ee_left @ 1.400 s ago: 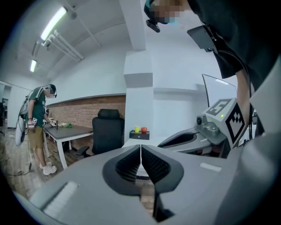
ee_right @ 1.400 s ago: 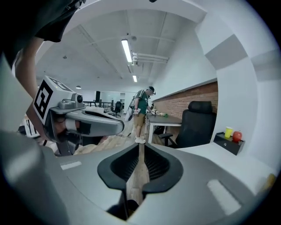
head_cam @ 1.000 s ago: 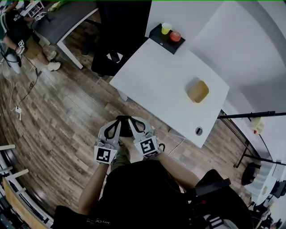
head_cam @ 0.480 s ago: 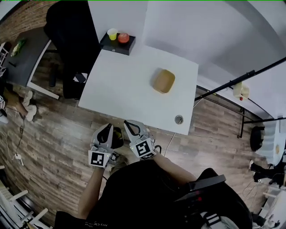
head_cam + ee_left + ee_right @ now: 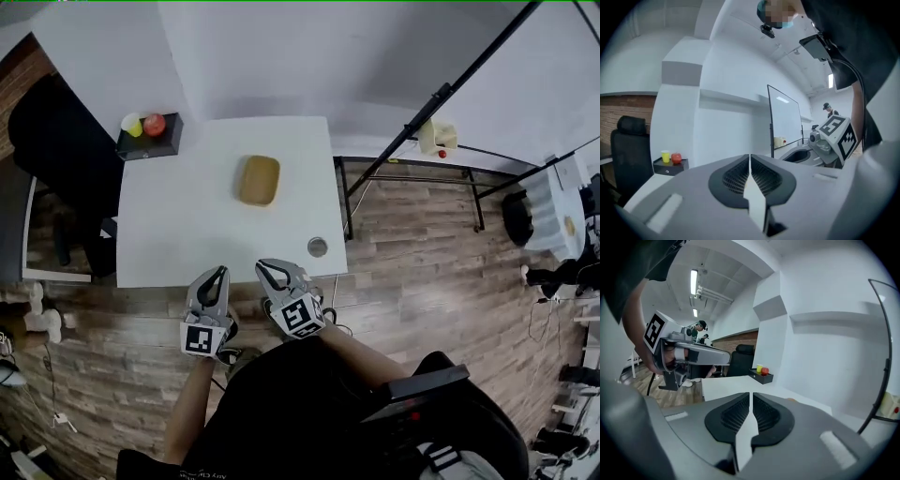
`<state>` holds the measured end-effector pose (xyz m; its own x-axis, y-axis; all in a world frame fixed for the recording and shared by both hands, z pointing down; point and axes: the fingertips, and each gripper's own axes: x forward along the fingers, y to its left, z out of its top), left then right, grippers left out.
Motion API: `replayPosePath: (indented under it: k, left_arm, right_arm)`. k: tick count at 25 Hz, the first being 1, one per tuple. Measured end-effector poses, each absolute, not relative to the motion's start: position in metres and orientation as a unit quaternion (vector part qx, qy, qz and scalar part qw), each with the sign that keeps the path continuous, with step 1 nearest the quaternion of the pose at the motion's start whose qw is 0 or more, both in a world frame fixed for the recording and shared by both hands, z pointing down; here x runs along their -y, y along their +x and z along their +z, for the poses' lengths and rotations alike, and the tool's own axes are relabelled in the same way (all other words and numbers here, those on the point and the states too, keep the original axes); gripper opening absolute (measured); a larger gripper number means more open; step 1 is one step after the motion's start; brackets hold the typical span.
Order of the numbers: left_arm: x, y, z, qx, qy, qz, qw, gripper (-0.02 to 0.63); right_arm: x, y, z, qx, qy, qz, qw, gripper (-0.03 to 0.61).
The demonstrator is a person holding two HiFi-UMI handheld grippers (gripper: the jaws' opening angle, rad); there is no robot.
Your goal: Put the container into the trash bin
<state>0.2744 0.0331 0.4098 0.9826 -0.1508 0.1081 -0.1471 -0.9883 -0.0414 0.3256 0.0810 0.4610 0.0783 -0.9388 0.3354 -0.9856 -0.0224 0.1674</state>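
Landmark: the white table [image 5: 187,234], seen from above in the head view.
Task thing: the container [image 5: 259,180], tan and shallow, lies on the table top toward the far edge, a little right of the middle. It is well apart from both grippers and nothing touches it.
Left: the left gripper [image 5: 219,273] is held at the table's near edge, tip pointing toward the table. Its jaws are closed together with nothing between them.
Right: the right gripper [image 5: 266,268] is at the same near edge, just beside the left one. Its jaws are pressed together too, and it is empty.
Far left corner: a black box [image 5: 150,145] sits on the table there and carries a yellow cup [image 5: 131,124] and a red round thing [image 5: 155,123].
Near right corner: a round cap [image 5: 318,247] is set in the table top.
Left of the table: a black chair [image 5: 56,141].
Right of the table: a black stand [image 5: 422,117] with slanting poles, over the wood floor [image 5: 422,244].
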Motion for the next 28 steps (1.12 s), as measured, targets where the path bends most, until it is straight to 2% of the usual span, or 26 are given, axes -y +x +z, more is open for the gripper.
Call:
replayPosePath:
  k: [6,16,22,28]
  left_arm:
    - [-0.068,0.314,0.41,-0.04,-0.997,-0.059,0.01,0.002]
    - [-0.073,0.268,0.423,-0.113,-0.991,-0.07,-0.022,0.002]
    - [-0.066,0.229,0.438,-0.173,-0.98,-0.083,-0.045,0.0]
    - [-0.057,0.201,0.441,-0.218,-0.971,-0.083,-0.055,0.002]
  right_arm:
    - [-0.083,0.378,0.486,0.681,0.689,0.055,0.244,0.1]
    - [-0.01,0.454,0.577,0.712,0.541,0.056,0.444,0.199]
    - [0.015,0.472,0.62,0.707,0.475,0.071,0.52,0.209]
    - [0.022,0.478,0.647,0.692,0.452,0.095,0.555,0.205]
